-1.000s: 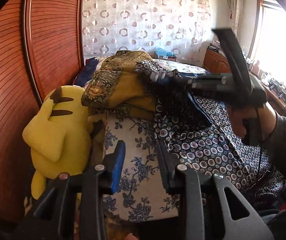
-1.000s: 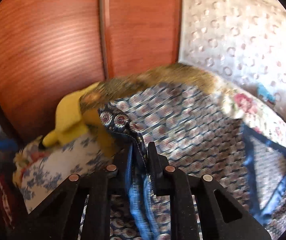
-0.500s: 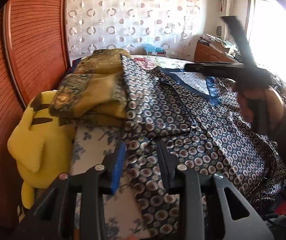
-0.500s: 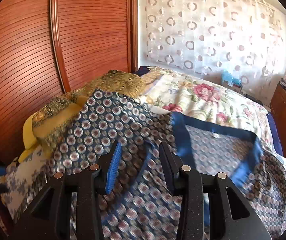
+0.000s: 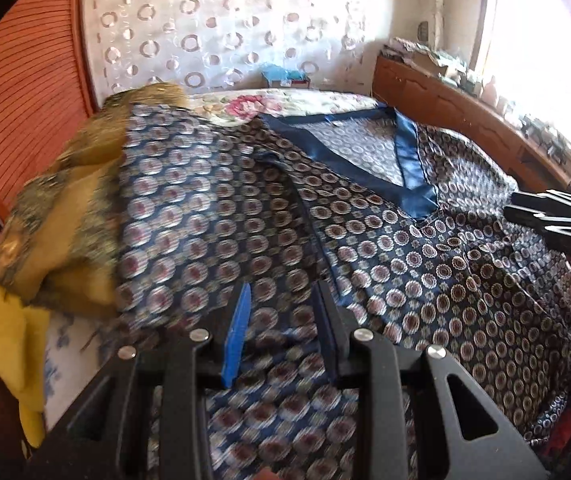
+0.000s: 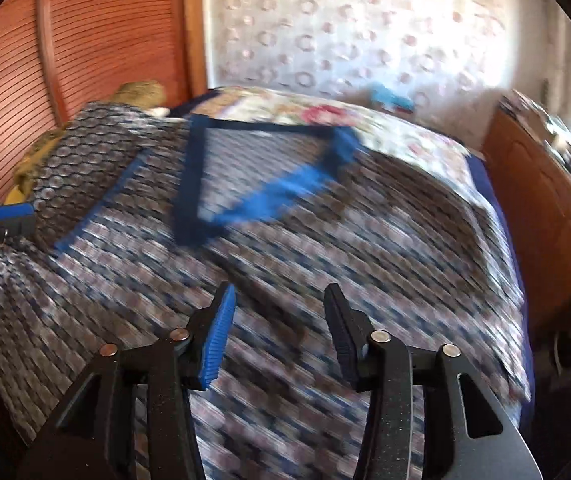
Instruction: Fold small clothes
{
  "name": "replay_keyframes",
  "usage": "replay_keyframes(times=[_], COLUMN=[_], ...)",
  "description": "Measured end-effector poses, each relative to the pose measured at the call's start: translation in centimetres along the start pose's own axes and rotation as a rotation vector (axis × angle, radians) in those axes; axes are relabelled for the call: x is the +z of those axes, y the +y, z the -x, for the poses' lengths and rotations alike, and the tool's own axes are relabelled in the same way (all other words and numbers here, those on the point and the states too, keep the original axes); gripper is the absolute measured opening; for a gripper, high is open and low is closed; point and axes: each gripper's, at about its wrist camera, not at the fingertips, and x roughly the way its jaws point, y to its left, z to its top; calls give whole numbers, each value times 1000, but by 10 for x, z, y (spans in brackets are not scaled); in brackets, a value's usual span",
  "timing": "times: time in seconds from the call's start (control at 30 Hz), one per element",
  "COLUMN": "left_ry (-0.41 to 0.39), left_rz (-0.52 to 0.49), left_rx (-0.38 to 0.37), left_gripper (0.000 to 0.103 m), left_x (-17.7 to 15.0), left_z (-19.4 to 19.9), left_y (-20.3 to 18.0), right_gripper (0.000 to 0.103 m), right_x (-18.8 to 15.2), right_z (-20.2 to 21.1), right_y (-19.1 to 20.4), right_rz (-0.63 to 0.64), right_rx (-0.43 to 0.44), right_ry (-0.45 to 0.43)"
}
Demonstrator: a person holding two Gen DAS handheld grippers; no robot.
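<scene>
A navy garment with a round medallion print (image 5: 405, 264) lies spread across the bed, its blue satin V-neck (image 5: 409, 168) towards the far side. One sleeve lies folded over at the left (image 5: 189, 208). It also shows, blurred, in the right wrist view (image 6: 325, 248). My left gripper (image 5: 283, 300) is open and empty just above the cloth near its front left. My right gripper (image 6: 277, 300) is open and empty above the garment's middle; it also shows at the right edge of the left wrist view (image 5: 549, 216).
A mustard patterned cloth (image 5: 65, 216) and a yellow plush toy (image 5: 5, 344) lie at the bed's left, against the wooden slatted wardrobe (image 5: 25, 92). A floral bedspread (image 5: 285, 104) covers the far side. A wooden headboard with clutter (image 5: 477, 116) runs along the right.
My right gripper let go of the garment's sleeve after laying it over, opened, and drew back to the right. My left gripper moved in over the garment, still open.
</scene>
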Motion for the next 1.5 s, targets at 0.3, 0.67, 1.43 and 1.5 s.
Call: replay_keyframes(times=[0.3,0.67,1.43,1.5], left_ry=[62,73,31,31], left_rz=[-55,-72,-93,-92], left_rx=[8,19,1,-2], left_gripper=[30,31,50,50], left_x=[13,11,8,8], left_z=[-31,-50,-54,-54], left_y=[-23,-27,-32,-32], right_gripper=[50,48,1,0], right_x=[-33,-48,-49,-43], right_z=[36,23,33,37], right_y=[-124,-211,-200,-194], right_rz=[-172,-383,-333,-313], right_rx=[-168,-161,-154,-162], right_ry=[10,72,45,26])
